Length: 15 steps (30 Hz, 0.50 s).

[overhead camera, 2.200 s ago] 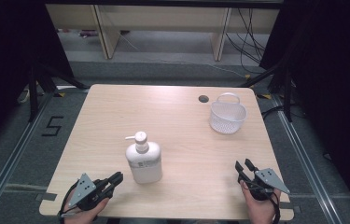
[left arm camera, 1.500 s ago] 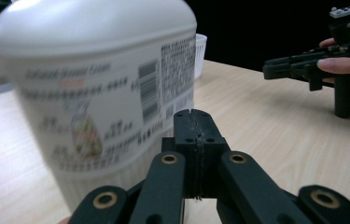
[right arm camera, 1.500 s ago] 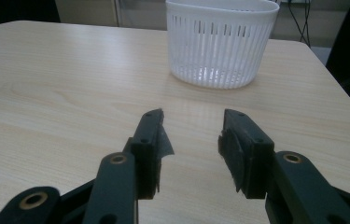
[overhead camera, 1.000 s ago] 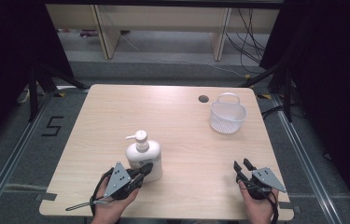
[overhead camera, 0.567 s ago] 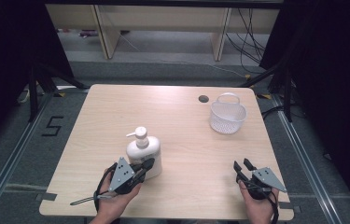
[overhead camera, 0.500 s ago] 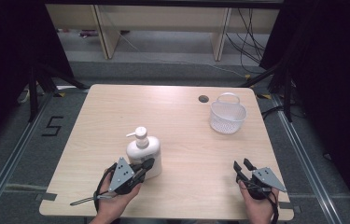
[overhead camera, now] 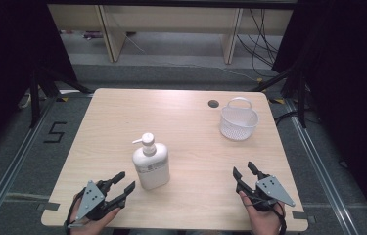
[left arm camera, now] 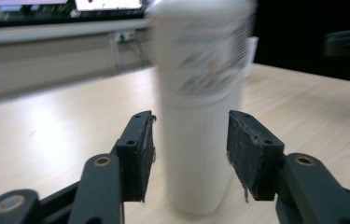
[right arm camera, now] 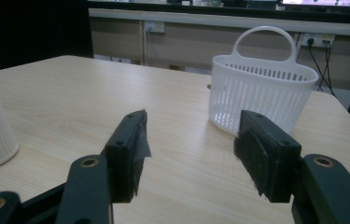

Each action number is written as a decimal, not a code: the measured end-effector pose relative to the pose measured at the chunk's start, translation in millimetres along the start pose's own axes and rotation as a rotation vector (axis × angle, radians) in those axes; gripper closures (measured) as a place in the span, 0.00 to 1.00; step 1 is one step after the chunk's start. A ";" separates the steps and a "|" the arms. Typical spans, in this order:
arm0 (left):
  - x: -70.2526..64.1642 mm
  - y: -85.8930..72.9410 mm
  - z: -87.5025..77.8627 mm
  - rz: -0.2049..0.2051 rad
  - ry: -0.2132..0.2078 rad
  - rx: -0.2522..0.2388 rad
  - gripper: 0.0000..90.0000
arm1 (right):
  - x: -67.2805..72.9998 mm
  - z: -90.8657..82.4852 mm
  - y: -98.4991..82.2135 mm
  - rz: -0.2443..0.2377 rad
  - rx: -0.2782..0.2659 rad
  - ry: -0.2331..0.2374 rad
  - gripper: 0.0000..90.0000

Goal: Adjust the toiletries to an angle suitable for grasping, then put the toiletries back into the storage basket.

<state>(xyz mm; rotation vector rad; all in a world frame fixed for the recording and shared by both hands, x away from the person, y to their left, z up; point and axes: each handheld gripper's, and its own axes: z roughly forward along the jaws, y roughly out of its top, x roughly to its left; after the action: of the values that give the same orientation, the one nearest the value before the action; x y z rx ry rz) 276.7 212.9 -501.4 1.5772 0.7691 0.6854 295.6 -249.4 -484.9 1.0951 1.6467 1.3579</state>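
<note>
You had a light wooden table with rounded corners point(overhead camera: 191, 122) in front of you, and near its far edge, at about one o'clock from the middle, sat a small dark round hole point(overhead camera: 213, 104). Grey carpet floor point(overhead camera: 19, 161) lay all round it. At nine o'clock from the table, a black figure 5 point(overhead camera: 55, 132) was marked on the floor. At twelve o'clock stood pale wooden shelving point(overhead camera: 108, 29), with black cables point(overhead camera: 264, 29) trailing at one o'clock. Black curtains point(overhead camera: 5, 58) hung at ten and two o'clock. A metal floor rail point(overhead camera: 318, 161) ran past at three o'clock, and a strip of black tape point(overhead camera: 49, 206) lay at seven o'clock.
</note>
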 end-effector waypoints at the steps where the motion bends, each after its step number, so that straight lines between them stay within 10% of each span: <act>1: 5.5 -4.1 0.0 -0.021 0.010 0.009 0.53 | 1.8 -0.2 0.8 0.002 0.012 0.002 0.49; 15: 34.2 -22.4 11.0 -0.082 0.093 0.033 0.44 | 31.3 2.8 21.2 -0.013 -0.034 0.081 0.53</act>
<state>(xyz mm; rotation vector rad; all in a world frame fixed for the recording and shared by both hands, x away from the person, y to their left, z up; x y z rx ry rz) 304.0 235.4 -524.7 1.5434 0.9135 0.6933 289.8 -217.6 -465.0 1.0207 1.6793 1.4331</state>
